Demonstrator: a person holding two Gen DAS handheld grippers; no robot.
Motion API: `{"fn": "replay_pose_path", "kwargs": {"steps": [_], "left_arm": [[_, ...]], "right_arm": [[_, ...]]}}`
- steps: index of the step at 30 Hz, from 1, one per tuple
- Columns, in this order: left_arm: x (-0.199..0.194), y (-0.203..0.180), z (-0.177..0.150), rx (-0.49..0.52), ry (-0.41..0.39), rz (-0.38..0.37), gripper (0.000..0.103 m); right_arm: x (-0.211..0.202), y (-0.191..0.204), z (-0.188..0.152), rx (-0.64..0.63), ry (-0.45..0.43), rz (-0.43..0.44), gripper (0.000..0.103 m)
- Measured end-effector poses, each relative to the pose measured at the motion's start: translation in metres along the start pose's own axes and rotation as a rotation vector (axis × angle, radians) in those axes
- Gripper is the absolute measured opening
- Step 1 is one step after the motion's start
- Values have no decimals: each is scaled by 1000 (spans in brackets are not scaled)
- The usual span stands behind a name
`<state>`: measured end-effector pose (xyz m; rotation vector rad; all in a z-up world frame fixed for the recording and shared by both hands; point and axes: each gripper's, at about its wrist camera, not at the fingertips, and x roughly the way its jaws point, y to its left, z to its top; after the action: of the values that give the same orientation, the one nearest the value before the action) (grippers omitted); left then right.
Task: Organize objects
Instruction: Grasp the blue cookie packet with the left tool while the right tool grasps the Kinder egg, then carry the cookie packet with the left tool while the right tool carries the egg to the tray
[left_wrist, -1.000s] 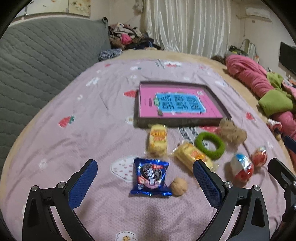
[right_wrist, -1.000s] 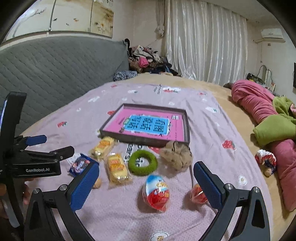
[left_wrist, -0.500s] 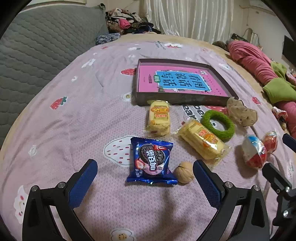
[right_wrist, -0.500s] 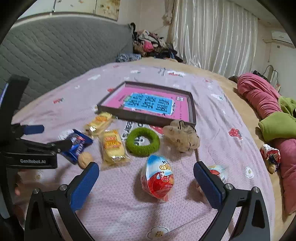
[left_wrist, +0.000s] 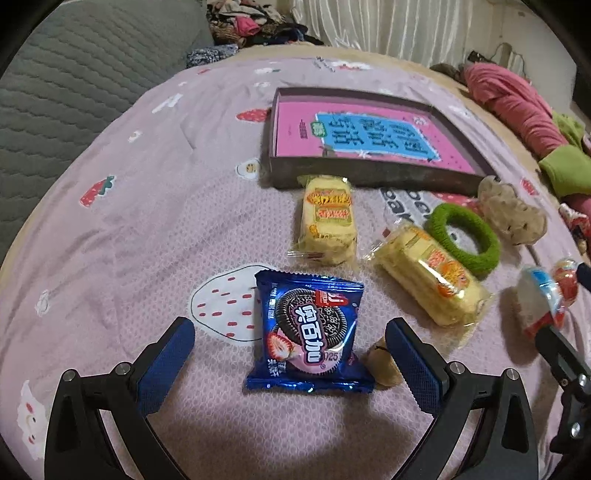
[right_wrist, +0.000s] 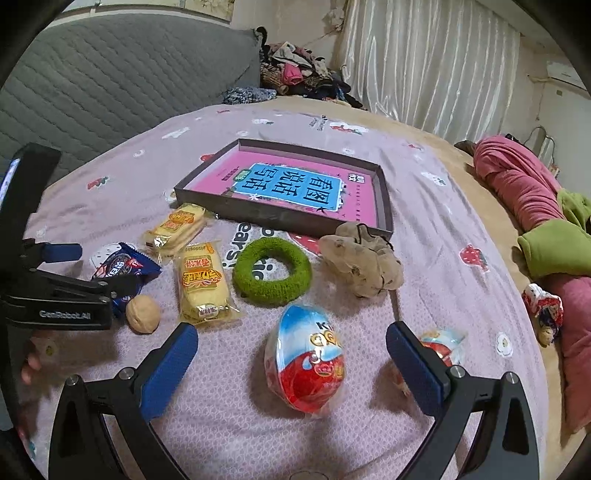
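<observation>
Left wrist view shows the left gripper spread wide and empty, straddling the blue cookie packet at lower centre, long axis pointing up-frame toward the tray, while the right gripper, likewise released, frames the chocolate egg.

My left gripper and right gripper look alike: black angular frames, silver screws at the finger joints, ribbed blue pads on the fingers. At nine o'clock in the right wrist view, the left gripper's black body carries white "GenRobot.AI" lettering.
</observation>
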<state>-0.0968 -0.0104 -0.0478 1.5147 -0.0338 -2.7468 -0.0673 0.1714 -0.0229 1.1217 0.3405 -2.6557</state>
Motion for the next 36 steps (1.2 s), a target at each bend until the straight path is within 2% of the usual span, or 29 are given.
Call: {"fn": "replay_pose_path", "kwargs": {"steps": [6, 10, 12, 14, 18, 21, 25, 28, 34, 36], "left_arm": [[9, -1, 3, 13, 17, 11, 102], [16, 6, 4, 0, 32, -2, 96], [18, 7, 5, -1, 33, 9, 96], [21, 7, 4, 5, 41, 8, 95], [27, 3, 2, 21, 60, -7, 83], [27, 1, 0, 30, 58, -11, 79], [26, -4, -2, 38, 54, -39, 64], [24, -7, -3, 45, 53, -57, 55], [20, -10, -5, 69, 41, -38, 54], [19, -10, -5, 71, 36, -38, 53]], "right_arm": [[12, 2, 1, -19, 37, -6, 98], [20, 0, 2, -6, 56, 5, 93], [23, 1, 3, -22, 66, 5, 90], [28, 3, 3, -38, 87, 0, 81], [39, 10, -2, -69, 127, -10, 70], [42, 10, -5, -86, 141, -37, 62], [48, 7, -8, -77, 163, -5, 51], [50, 8, -10, -86, 161, -6, 51], [41, 2, -6, -25, 141, 86, 51], [37, 3, -5, -29, 131, 92, 51]]}}
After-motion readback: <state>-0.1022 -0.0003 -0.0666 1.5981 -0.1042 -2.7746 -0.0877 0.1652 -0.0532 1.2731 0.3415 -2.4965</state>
